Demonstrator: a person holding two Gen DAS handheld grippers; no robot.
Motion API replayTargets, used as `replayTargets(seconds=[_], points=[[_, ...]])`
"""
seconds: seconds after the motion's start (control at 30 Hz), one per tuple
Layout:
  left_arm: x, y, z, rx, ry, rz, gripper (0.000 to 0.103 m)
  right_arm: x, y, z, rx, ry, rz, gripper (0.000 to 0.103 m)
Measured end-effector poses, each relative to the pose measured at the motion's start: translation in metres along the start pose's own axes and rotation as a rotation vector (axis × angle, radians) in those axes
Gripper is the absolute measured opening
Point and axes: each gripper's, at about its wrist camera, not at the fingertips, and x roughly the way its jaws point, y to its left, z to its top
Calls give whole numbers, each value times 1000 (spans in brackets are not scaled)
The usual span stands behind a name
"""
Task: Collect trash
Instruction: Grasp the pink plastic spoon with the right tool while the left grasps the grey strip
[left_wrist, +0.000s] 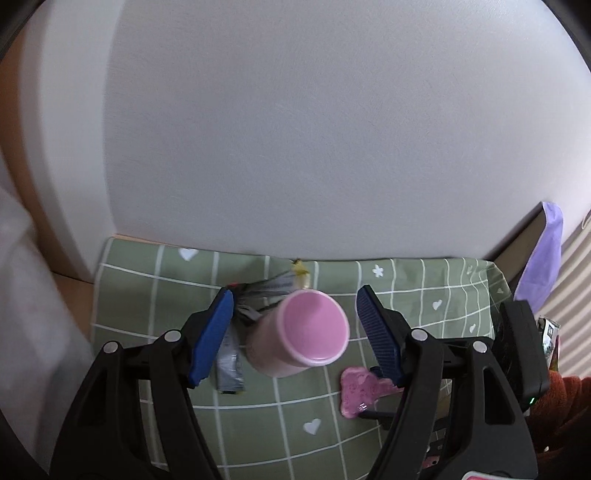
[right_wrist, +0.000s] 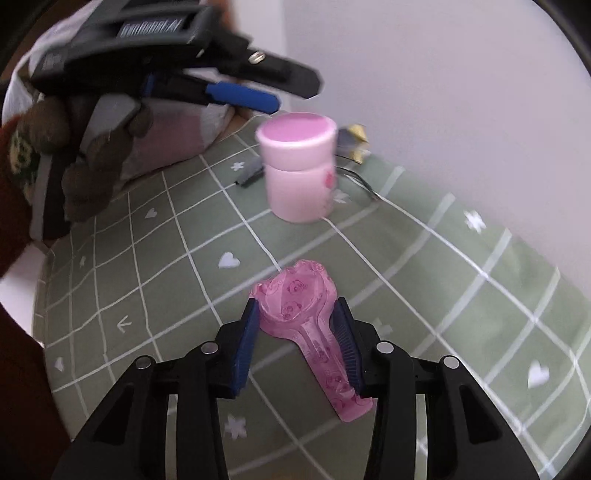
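Pink wrapper (right_wrist: 314, 332), flat and keyhole-shaped, lying on the green checked cloth (right_wrist: 461, 295) of the counter, its narrow stem between the blue pads (right_wrist: 245, 350) of the right claw (right_wrist: 297, 349); pads parted, close on either side, not clearly pressing. Pink lidded canister (right_wrist: 299, 166) upright well ahead of that claw, with a grey wrapper (right_wrist: 249, 173) and a yellow-tipped scrap (right_wrist: 354, 142) beside and behind it. Left claw (left_wrist: 295, 332) open, wide of the canister (left_wrist: 299, 332), hovering above it, one pad on each side. Best practice, as a judgement: lower right claw until pad tips meet the cloth, close squarely across the stem, not the broad head, then lift straight to avoid dragging cloth. Risk: thin film slipping or folding if pinched too high.
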Motion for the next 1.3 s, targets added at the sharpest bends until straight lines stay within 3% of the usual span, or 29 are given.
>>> replayTargets(seconds=[0.2,0.33,0.4,0.5,0.67,0.77,0.9,1.3], points=[[6,-14,1,37,2,-22,66,-27,-40,-32,182,6,-56,39],[-16,-21,17,115,-121,166,66,-37,-50,-45,245,-8,-78,39],[-20,-28,25,175,-134,294,64,-41,-53,-50,269,-22,-76,40],[-2,-33,28,260,-36,412,54,-40,-52,-52,278,-29,-86,40],[25,-26,22,276,84,451,51,-39,-54,-54,279,-30,-78,40],[33,-26,21,259,117,357,50,-40,-54,-56,278,-26,-71,40],[44,-19,21,164,127,249,47,-48,-53,-56,277,-41,-76,40],[57,30,27,5,174,103,50,-67,-49,-61,298,-77,-116,40]])
